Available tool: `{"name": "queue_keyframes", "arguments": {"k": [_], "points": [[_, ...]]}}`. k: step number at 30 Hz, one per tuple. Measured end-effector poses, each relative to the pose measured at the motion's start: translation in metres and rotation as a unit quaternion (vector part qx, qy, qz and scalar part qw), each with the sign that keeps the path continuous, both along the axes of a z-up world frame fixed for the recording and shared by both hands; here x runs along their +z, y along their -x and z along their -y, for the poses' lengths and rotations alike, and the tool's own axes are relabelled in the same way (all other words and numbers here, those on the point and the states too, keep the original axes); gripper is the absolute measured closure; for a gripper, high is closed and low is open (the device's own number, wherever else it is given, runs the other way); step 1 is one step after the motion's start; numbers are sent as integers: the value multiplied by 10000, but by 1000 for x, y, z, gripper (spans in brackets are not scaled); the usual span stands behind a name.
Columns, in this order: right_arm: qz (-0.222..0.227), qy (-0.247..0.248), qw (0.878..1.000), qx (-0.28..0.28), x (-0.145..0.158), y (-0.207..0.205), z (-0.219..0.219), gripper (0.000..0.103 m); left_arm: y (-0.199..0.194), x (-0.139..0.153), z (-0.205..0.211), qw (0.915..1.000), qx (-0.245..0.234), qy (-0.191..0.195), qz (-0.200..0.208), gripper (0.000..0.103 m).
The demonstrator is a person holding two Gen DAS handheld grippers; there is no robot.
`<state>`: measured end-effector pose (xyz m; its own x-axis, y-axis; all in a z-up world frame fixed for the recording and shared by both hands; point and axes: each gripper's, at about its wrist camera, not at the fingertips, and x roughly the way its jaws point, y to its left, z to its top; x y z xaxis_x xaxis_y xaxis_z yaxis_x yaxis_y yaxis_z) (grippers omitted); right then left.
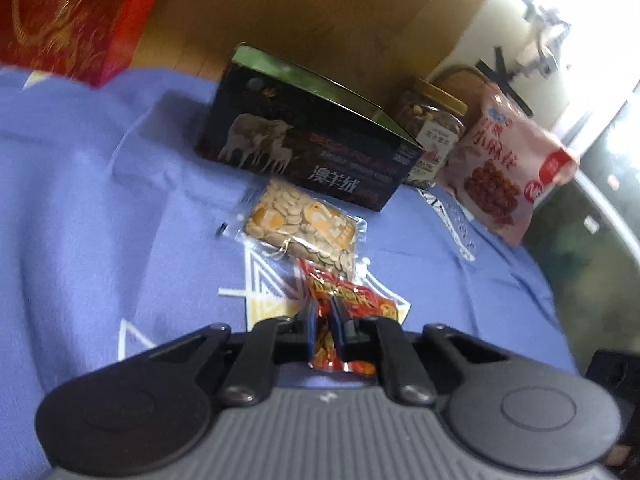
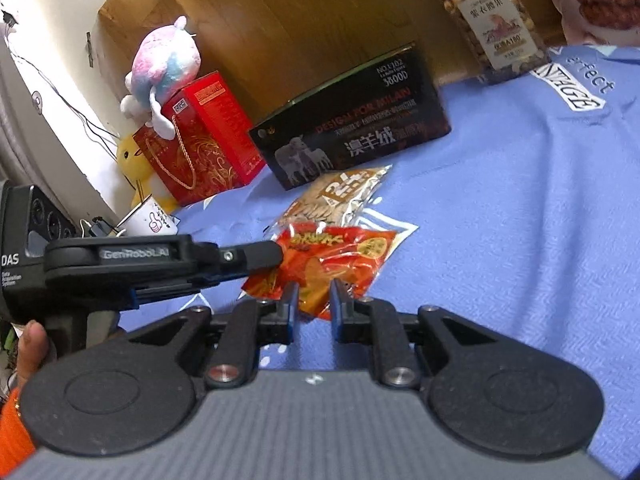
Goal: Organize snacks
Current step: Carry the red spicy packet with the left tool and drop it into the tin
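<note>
A red snack packet [image 1: 352, 300] lies on the blue cloth, held at its near end by my left gripper [image 1: 322, 316], whose jaws are shut on it. In the right wrist view the same red packet [image 2: 340, 256] shows with the left gripper [image 2: 276, 258] clamped on its left edge. My right gripper [image 2: 314, 296] sits just before the packet's near edge, jaws narrowly apart and holding nothing. A clear bag of pale seeds [image 1: 300, 224] lies just beyond the red packet; it also shows in the right wrist view [image 2: 336, 196].
A black box [image 1: 304, 136] stands behind the seeds, also seen from the right [image 2: 352, 128]. A nut jar [image 1: 432, 132] and a pink snack bag [image 1: 500, 168] stand at right. A red gift box [image 2: 196, 140] with a plush toy [image 2: 164, 68] stands at left.
</note>
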<state>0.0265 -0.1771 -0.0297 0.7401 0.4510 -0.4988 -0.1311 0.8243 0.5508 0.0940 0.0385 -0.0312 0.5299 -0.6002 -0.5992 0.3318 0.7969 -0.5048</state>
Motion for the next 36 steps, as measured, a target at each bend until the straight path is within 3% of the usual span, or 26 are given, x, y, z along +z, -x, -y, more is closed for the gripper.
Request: {"name": "queue_keyframes", "arguments": {"k": [1, 4, 6, 7, 9, 12, 14, 18, 21, 23, 25, 30, 36], "points": [[8, -4, 10000, -5, 0, 0, 0, 83, 3, 3, -3, 10000, 47, 12, 47, 101], [30, -29, 10000, -25, 0, 1, 2, 81, 9, 15, -7, 9995, -64, 222, 228, 101], [60, -188, 9998, -8, 1, 5, 7, 66, 13, 23, -5, 9988, -182, 213, 411, 101], [73, -266, 9996, -47, 2, 6, 9, 51, 16, 26, -3, 9983, -237, 176, 507, 101], [134, -289, 9994, -152, 3, 10, 13, 48, 18, 30, 0, 9977, -323, 218, 546, 101], [183, -37, 9998, -84, 6, 12, 9, 45, 17, 36, 4, 9977, -357, 319, 484, 101], [271, 247, 9993, 55, 9, 14, 0, 32, 16, 38, 6, 9976, -371, 322, 485, 101], [429, 1081, 9929, 241, 13, 11, -25, 30, 11, 38, 9, 9975, -442, 384, 404, 101], [388, 1310, 9904, 230, 13, -1, -31, 35, 9, 40, 9, 9973, -469, 403, 405, 101], [348, 1384, 9896, 179, 12, -10, -31, 70, 5, 42, 7, 9975, -436, 358, 423, 101], [392, 1299, 9907, 139, 12, -14, -27, 85, -2, 45, 5, 9975, -452, 361, 404, 101], [794, 1519, 9851, -100, 20, -21, -32, 90, -16, 68, 9, 9954, -555, 303, 714, 101], [1570, 1986, 9663, -472, 48, -50, -33, 91, -51, 106, 21, 9893, -567, 191, 1332, 101]]}}
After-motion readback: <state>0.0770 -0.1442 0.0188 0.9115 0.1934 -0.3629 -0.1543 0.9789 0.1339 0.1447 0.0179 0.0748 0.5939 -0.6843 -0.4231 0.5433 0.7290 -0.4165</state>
